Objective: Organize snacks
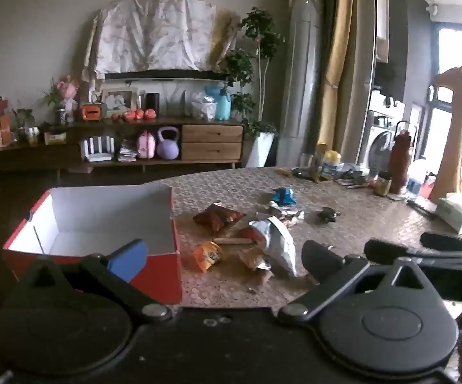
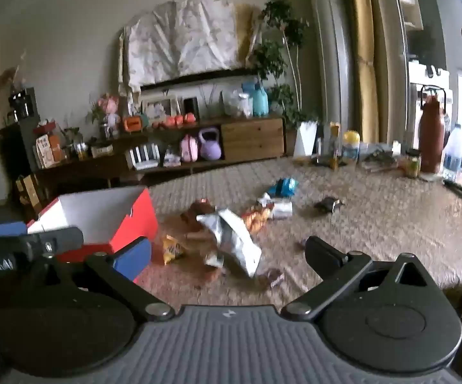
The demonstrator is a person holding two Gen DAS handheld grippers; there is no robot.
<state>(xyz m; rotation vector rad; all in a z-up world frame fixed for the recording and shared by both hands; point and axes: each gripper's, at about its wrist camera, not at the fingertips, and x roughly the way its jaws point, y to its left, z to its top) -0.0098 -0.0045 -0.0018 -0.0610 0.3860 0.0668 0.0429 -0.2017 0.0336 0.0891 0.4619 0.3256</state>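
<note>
A red cardboard box [image 1: 154,264] [image 2: 136,220] with a white inside stands open on the left of the table. Loose snack packets lie to its right: a silver bag [image 1: 277,240] [image 2: 237,240], a brown bag [image 1: 218,217], an orange packet [image 1: 210,254] [image 2: 172,249], a blue packet [image 1: 283,196] [image 2: 283,187] and a small dark one [image 1: 328,215] [image 2: 328,205]. My left gripper [image 1: 224,256] is open in front of the packets, holding nothing. My right gripper [image 2: 227,256] is also open, with nothing held, near the silver bag.
The patterned tablecloth [image 1: 375,211] covers the table. At the far right edge stand a brown bottle [image 1: 400,160] [image 2: 431,137], jars and cups. A tissue box [image 1: 453,212] lies at the right. A sideboard [image 1: 166,140] lines the back wall.
</note>
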